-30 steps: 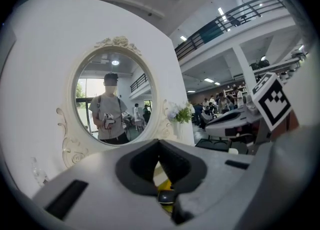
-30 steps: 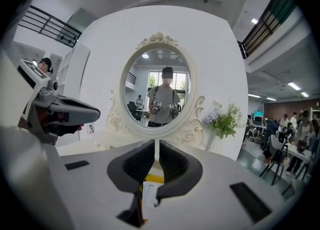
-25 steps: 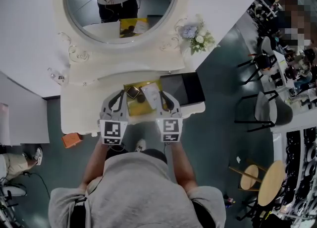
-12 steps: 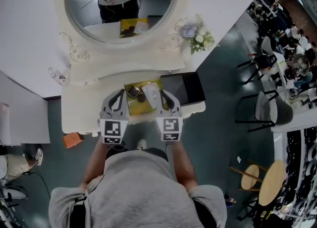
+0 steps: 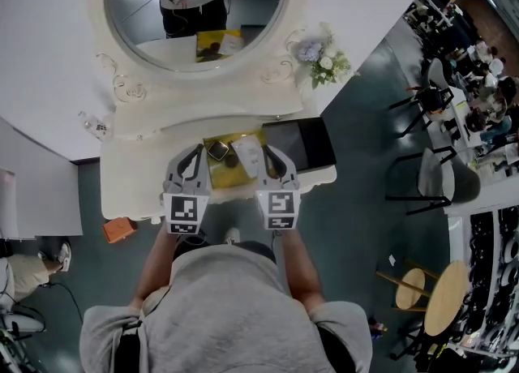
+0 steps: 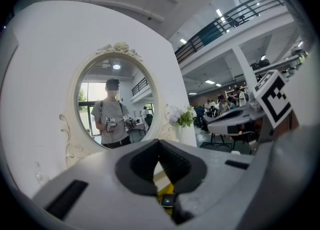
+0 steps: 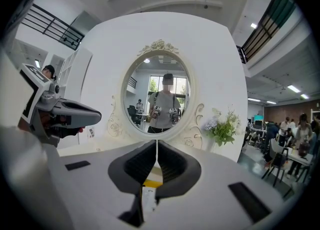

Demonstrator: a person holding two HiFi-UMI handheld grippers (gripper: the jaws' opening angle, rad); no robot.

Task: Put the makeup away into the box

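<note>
Nothing has shifted: left hand-held gripper and right hand-held gripper, jaws together and empty, flank the box on the desk. Head view shows compact and packet on it; each gripper view glimpses one, at 6 o'clock.

- We see a yellow box lying flat near the front edge of the desk.
- Within its outline sit a dark square compact and a white packet, side by side.
</note>
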